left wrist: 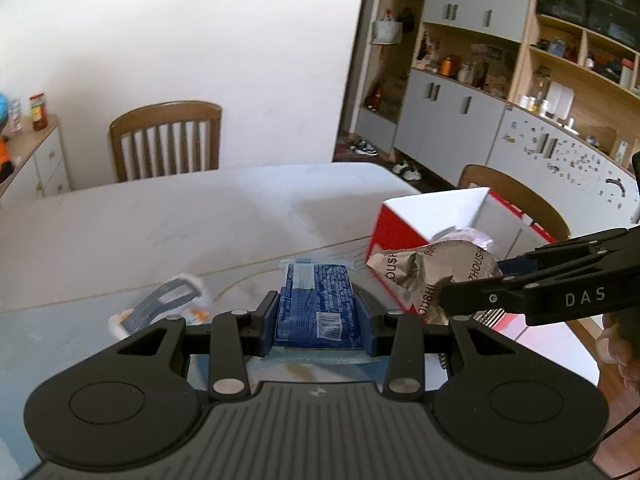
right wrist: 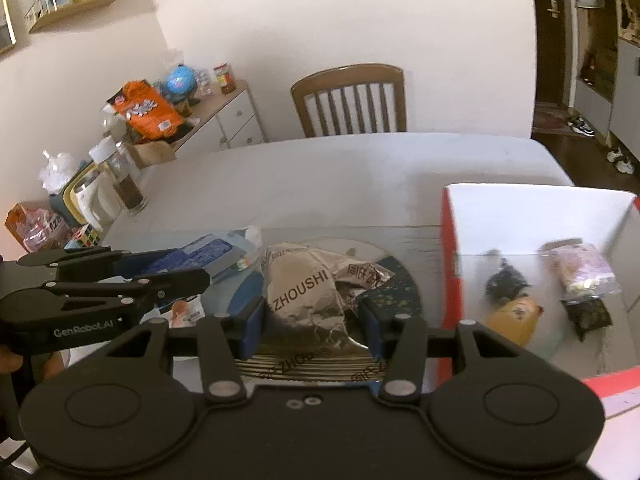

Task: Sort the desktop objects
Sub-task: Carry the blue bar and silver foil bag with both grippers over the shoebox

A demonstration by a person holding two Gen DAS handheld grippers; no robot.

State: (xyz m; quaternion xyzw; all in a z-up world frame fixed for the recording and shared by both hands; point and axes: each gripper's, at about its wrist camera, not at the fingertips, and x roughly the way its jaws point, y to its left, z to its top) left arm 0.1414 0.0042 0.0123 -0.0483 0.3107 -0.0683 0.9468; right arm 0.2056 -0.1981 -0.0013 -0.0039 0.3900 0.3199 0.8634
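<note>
- Grip first: the left tool (left wrist: 319, 314) was clamped on a blue packet (left wrist: 316, 304), its blue pads pressing both long sides near the barcode end.
- That packet looked light, flat and fairly stiff, with slick film; a hold across its narrow width seemed right.
- The right tool (right wrist: 312, 320) held a crumpled foil bag (right wrist: 308, 292), jaws pinched on its lower body.
- Foil seemed light, soft and crushable, likely to slip or deform; gripping the bunched middle seemed safest.
- Just right of the right tool sat a red-and-white box (right wrist: 450, 240) with small wrapped items inside.
- Below both tools lay the bench (left wrist: 200, 216).
</note>
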